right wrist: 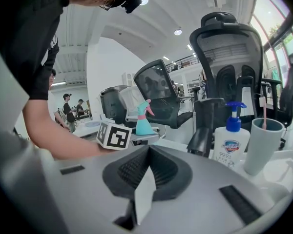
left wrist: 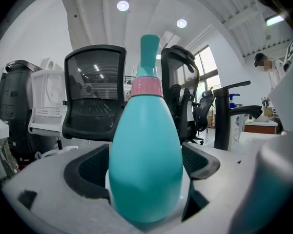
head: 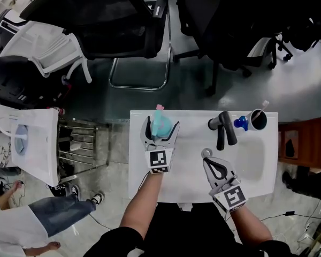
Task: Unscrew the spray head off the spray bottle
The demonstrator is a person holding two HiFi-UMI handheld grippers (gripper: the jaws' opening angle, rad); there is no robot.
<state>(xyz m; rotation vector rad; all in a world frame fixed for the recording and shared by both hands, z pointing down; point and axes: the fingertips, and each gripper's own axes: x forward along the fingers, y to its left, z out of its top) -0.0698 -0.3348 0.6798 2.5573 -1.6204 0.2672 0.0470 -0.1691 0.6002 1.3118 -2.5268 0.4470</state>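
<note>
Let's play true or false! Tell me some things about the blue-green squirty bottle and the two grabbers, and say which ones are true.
1. The spray bottle stands between the left gripper's jaws. True.
2. The spray head is off the bottle. False: it sits on top.
3. The right gripper holds the soap bottle. False: its jaws are shut with nothing in them.
4. A cup stands beside the soap bottle. True.

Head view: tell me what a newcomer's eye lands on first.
The teal spray bottle with its pink collar, upright at the white counter's far edge, clasped between the left gripper's jaws. To its right the black faucet stands over the sink, and nearer the person the right gripper is shut and empty.
</note>
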